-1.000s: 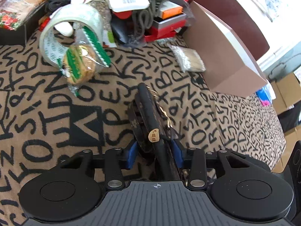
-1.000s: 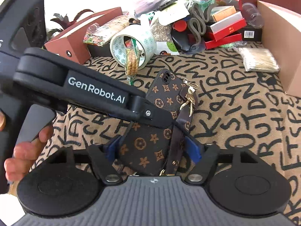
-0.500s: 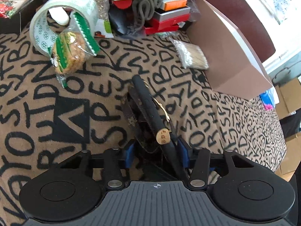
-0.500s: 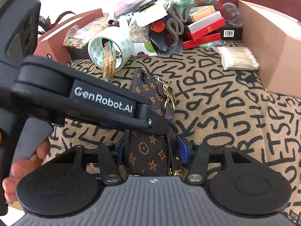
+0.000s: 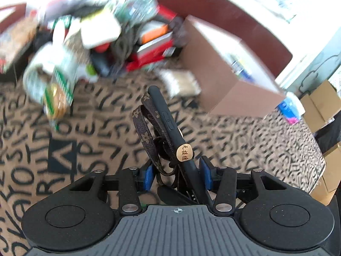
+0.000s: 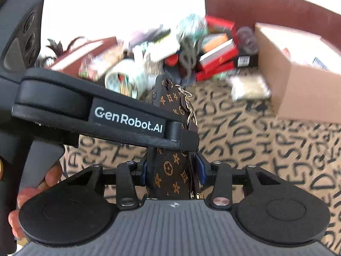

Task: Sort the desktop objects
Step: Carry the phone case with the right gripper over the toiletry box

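A brown monogram phone case (image 6: 170,166) with a strap (image 5: 145,136) and a gold chain is held off the cloth by both grippers. In the left wrist view I see its black edge (image 5: 164,115) with a round wooden charm (image 5: 184,152). My left gripper (image 5: 177,176) is shut on the case's lower end. My right gripper (image 6: 172,170) is shut on the case across its width. The left gripper's arm (image 6: 106,115) crosses over the case in the right wrist view.
A brown cardboard box (image 5: 223,81) stands open at the right. A pile of clutter lies at the back: a tape roll (image 6: 125,79), red boxes (image 6: 215,61), a cotton swab pack (image 5: 181,83), a snack bag (image 5: 56,100). The patterned cloth (image 6: 266,145) covers the table.
Both grippers have lifted the phone case up off the cloth and tilted it more upright. The background is now blurred from the motion. The strap now hangs loose.
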### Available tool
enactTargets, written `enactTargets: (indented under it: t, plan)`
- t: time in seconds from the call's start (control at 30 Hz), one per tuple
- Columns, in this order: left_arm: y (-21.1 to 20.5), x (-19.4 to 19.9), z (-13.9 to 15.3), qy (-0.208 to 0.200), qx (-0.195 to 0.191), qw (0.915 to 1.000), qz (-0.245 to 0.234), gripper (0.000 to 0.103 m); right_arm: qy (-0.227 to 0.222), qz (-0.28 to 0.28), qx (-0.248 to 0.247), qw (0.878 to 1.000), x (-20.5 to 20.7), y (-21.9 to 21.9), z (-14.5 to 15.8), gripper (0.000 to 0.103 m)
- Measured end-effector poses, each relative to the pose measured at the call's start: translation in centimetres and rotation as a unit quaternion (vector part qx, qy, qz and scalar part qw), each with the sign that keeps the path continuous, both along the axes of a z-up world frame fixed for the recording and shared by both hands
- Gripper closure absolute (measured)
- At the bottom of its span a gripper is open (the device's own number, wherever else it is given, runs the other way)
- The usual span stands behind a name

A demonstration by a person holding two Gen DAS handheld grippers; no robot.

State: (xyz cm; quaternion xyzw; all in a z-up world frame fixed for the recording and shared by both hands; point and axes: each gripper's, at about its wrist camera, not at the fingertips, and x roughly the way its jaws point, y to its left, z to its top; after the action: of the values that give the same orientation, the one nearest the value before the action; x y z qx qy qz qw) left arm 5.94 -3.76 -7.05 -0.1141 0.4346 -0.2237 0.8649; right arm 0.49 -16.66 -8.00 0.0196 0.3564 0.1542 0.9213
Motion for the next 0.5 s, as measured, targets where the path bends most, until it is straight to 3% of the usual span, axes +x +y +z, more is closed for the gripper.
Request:
enactTargets:
  t: [0.23, 0.5]
  plan:
    - [-3.6, -0.1, 6.0, -0.077, -0.012, 0.9967, -0.025, 0.054, -0.074, -0.025, 0.018, 0.997, -0.5, -3.1, 4.9, 0.057]
    - [-8.7, 3.9, 12.6, -0.126, -0.037, 0.9899, -0.054, 0.047, -0.136, -0.043, 0.023, 0.990, 3.4, -7.2, 10.7, 0.057]
